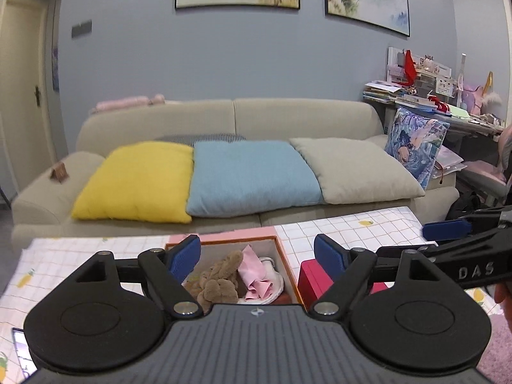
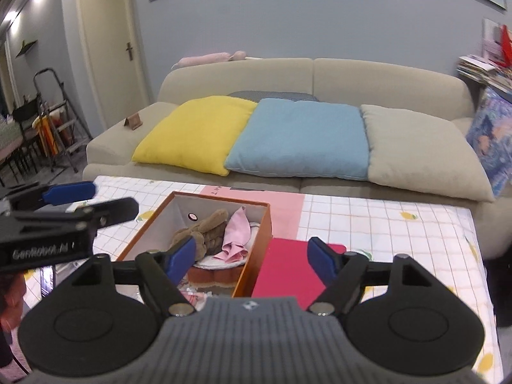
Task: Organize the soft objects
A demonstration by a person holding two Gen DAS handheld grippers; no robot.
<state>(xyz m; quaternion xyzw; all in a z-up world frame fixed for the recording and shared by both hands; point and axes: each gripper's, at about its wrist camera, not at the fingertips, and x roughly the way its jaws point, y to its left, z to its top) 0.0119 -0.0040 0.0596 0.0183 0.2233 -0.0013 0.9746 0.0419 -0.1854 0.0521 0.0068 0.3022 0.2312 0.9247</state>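
Pillows lie in a row on the beige sofa (image 2: 384, 73), behind the low table (image 2: 400, 224) with the checked cloth. There are three of them side by side: one yellow pillow (image 2: 195, 131), one blue pillow (image 2: 300, 137) and one beige pillow (image 2: 422, 150), each touching the next. A fourth one, a printed cushion (image 1: 416, 144), leans at the far right end of the sofa. On the table stands one orange box (image 2: 256, 224) and beside it one red lid (image 2: 291, 272). In the box lie one brown plush toy (image 2: 201, 227) and one pink cloth (image 2: 236, 233) on top of a white thing. All of these look soft and light. They will squash and bend when pinched, and they will not break. I think a pillow is best taken at a corner or edge, where the tongs can pinch a fold, since the fat middle looks too wide to fit. A big pillow may flop, so two tongs, one at each end, would hold it better. The left gripper (image 1: 257, 256) has its jaws wide apart with nothing in them. The right gripper (image 2: 252, 256) is the same, wide apart and holding nothing. Both hang above the near side of the table and touch none of the soft things.
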